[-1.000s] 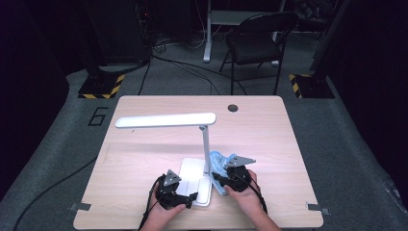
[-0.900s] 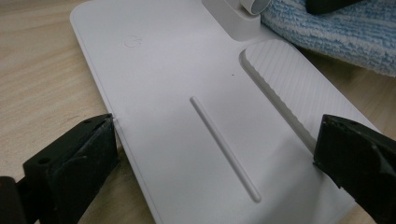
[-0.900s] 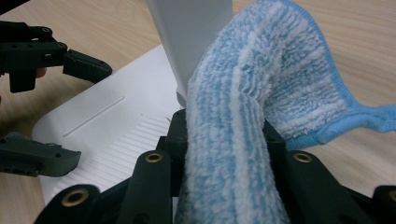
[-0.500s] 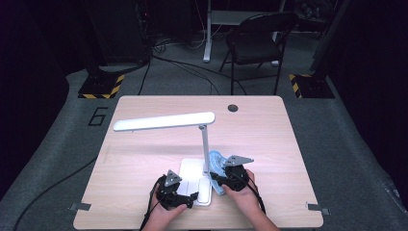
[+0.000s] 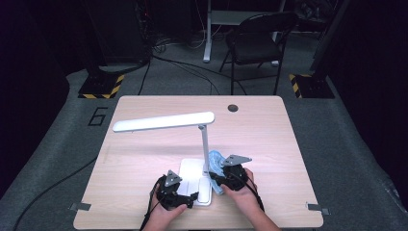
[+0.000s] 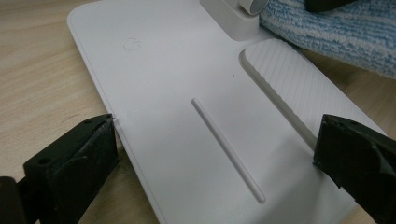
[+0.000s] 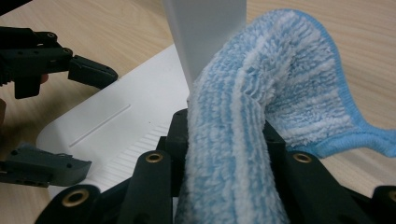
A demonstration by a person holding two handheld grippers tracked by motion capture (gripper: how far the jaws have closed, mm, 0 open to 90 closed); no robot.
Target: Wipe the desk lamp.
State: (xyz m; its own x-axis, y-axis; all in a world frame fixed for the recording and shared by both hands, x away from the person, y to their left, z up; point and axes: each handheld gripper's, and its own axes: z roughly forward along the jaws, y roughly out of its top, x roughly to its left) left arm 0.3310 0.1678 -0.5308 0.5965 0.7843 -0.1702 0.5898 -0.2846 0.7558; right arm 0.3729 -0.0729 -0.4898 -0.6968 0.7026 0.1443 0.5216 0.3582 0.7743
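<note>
At the bottom centre of the high view, the left hand-held gripper [image 5: 194, 196] is straddling the near end of the white lamp base [image 6: 187, 112], its jaws spread wide at the base's two edges, while the right hand-held gripper [image 5: 215, 177] is pinching a folded blue cloth [image 7: 243, 140]. The cloth is pressing against the lamp's upright post [image 5: 205, 149] just above the base. Farther up the frame, the lamp head [image 5: 163, 121] is stretching left over the wooden counter [image 5: 269, 139].
</note>
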